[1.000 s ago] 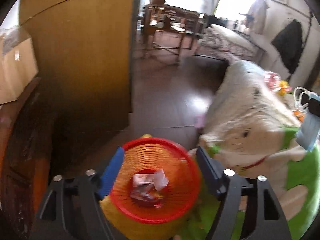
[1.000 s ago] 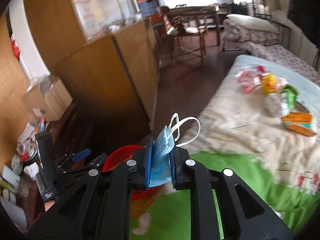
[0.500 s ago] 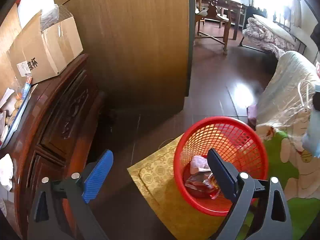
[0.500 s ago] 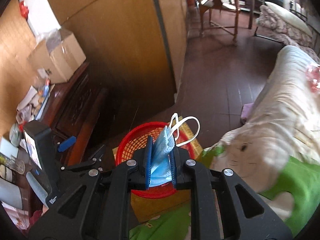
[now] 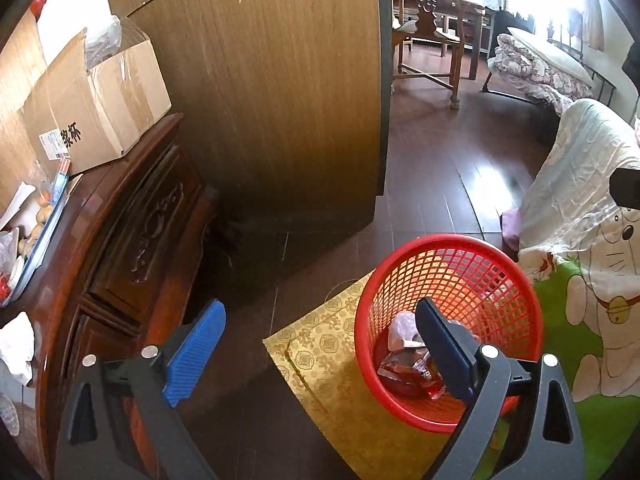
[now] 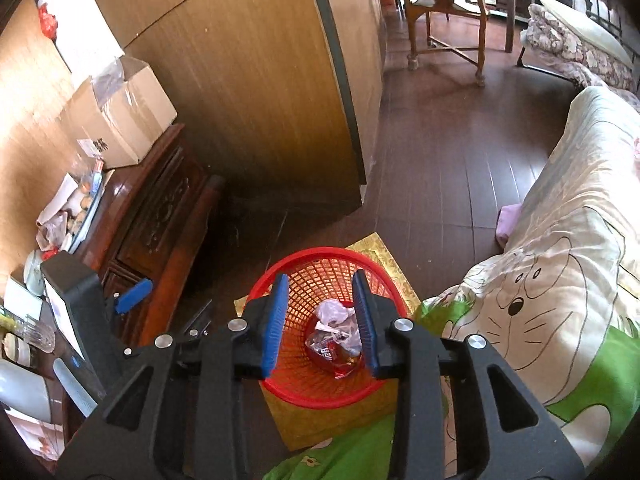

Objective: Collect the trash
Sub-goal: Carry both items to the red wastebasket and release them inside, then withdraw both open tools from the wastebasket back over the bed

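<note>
A red mesh basket [image 6: 300, 276] [image 5: 480, 256] stands on a yellow patterned mat on the dark floor. Inside lie a crumpled pale wrapper [image 6: 334, 314] and a red packet [image 6: 328, 350] [image 5: 404, 368]. My right gripper [image 6: 320, 326] is open and empty, directly above the basket's mouth. My left gripper [image 5: 316, 352] is open and empty, to the left of the basket, with its right finger over the rim. The blue mask is not visible in either view.
A dark carved wooden cabinet [image 5: 132, 248] with a cardboard box [image 5: 92, 104] stands on the left. A tall wooden panel [image 5: 272, 92] rises behind the basket. A bed with a cartoon-cat blanket [image 6: 552, 280] lies on the right. A wooden table [image 6: 452, 4] stands far back.
My right gripper opened over the basket and the blue mask it held is gone from between its fingers. My left gripper let go of the basket and moved left.
</note>
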